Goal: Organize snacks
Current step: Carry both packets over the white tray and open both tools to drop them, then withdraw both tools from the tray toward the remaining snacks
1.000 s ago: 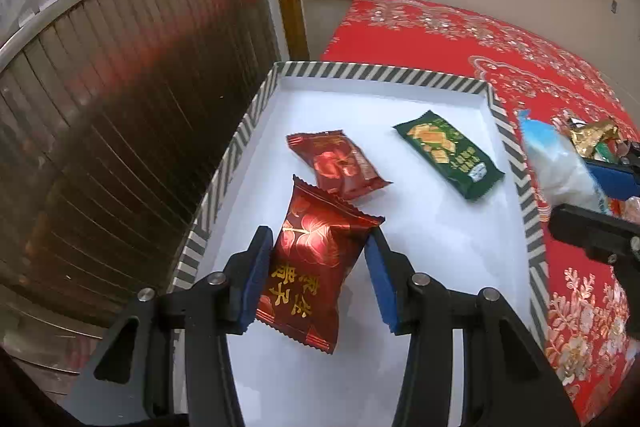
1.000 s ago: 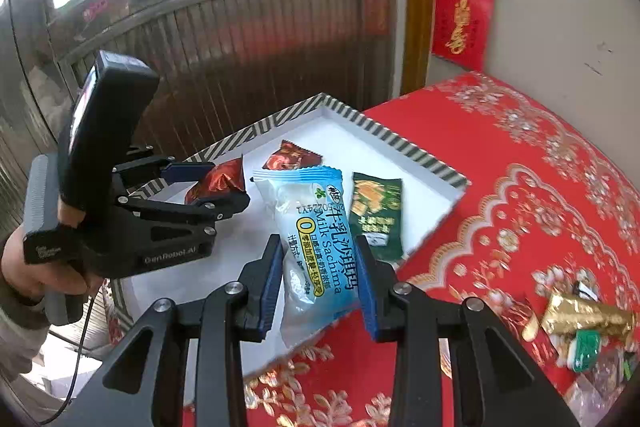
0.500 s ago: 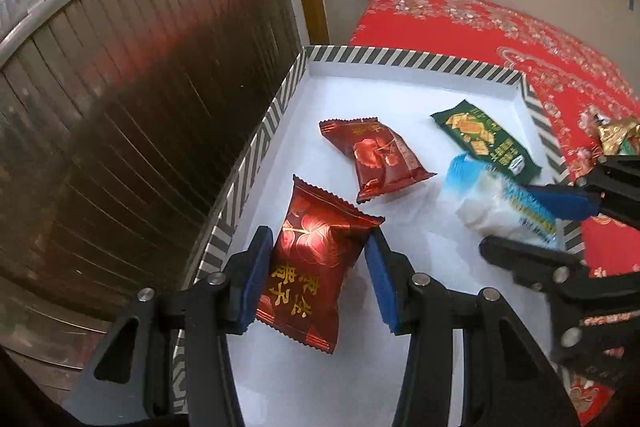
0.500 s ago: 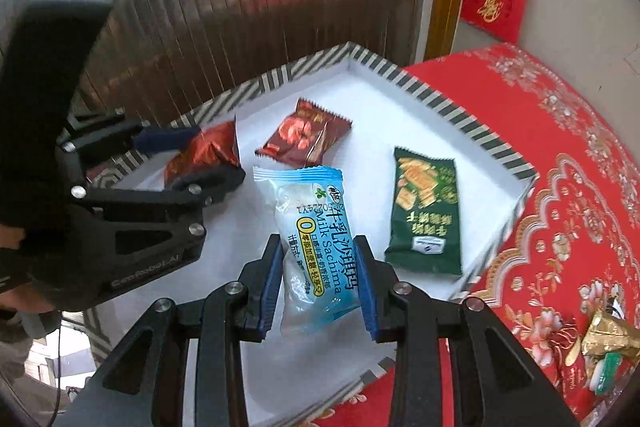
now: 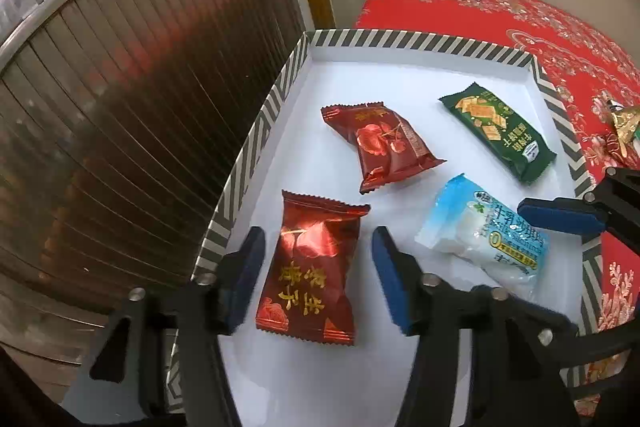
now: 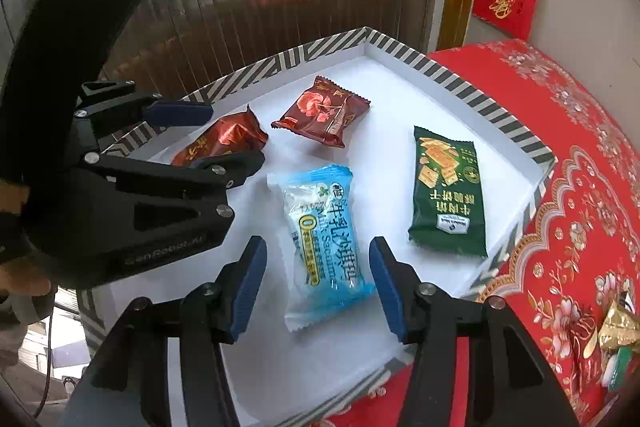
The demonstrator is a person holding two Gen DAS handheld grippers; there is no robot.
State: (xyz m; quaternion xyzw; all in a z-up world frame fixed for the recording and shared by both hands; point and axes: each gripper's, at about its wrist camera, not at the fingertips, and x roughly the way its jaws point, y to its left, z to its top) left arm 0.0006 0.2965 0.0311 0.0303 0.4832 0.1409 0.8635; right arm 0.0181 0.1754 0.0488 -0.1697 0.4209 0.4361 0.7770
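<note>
In the right wrist view, the left gripper (image 6: 208,139) covers the near part of the red snack packet (image 6: 228,137). The gold-wrapped sweets (image 6: 618,327) at the far right are cut off by the picture's edge. In the left wrist view, the right gripper (image 5: 552,239) runs off the right edge, and the blue snack packet (image 5: 480,231) has its near end hidden behind a finger.

Red patterned tablecloth (image 6: 580,163) carries striped-rim tray (image 6: 472,95) holding four snacks

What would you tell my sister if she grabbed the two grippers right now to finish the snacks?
Left gripper: open, the red gold-lettered packet lying loose between its fingers.
Right gripper: open around the blue milk packet, also let go.
Both lie in the striped white tray, with the dark red packet and green cracker packet.
Done: four snacks in.
Left: the gold-wrapped snacks on the red tablecloth.
</note>
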